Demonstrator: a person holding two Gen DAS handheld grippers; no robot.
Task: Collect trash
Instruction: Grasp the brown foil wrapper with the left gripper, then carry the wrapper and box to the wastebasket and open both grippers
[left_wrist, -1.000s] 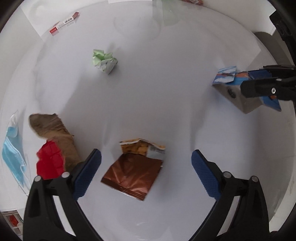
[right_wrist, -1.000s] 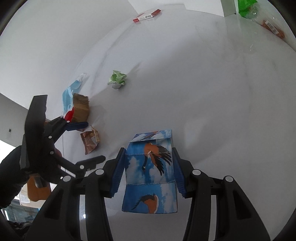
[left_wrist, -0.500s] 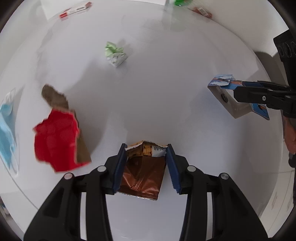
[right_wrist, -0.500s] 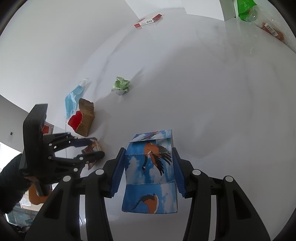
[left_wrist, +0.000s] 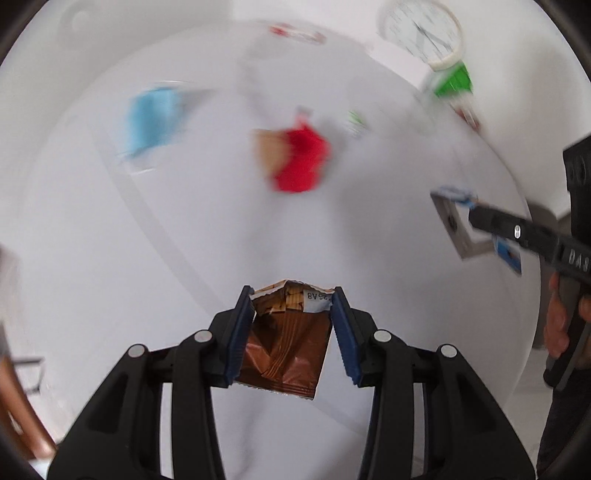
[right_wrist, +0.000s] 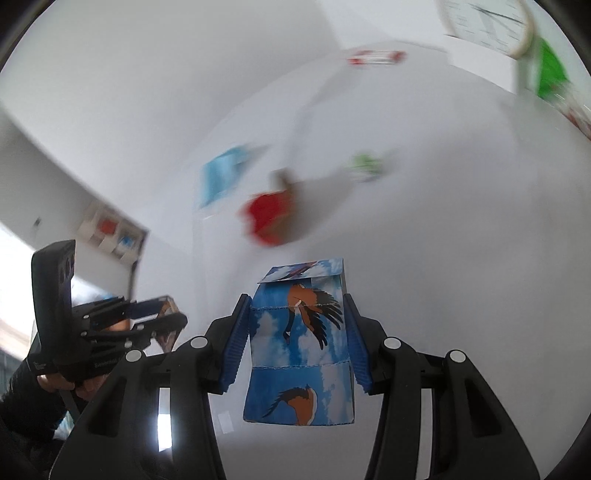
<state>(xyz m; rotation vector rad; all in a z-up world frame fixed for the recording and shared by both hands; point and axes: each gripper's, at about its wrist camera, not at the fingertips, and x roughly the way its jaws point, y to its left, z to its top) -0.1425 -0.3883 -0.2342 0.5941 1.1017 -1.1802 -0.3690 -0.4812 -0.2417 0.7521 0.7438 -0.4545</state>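
Several blurred scraps litter white table (left_wrist: 369, 236) below wall clock (left_wrist: 421, 29).

Your left gripper (left_wrist: 293, 325) points steeply down, its blue pads (left_wrist: 242, 332) clamped on the two sides of a brown foil wrapper (left_wrist: 284, 350). Your right gripper (right_wrist: 297, 339) tilts down less sharply, jaws closed against a blue bird-printed carton (right_wrist: 301, 354). A hand (left_wrist: 561, 317) grips the right handle.

Brown wrapper (left_wrist: 286, 347); blue bird-print carton (right_wrist: 301, 347)
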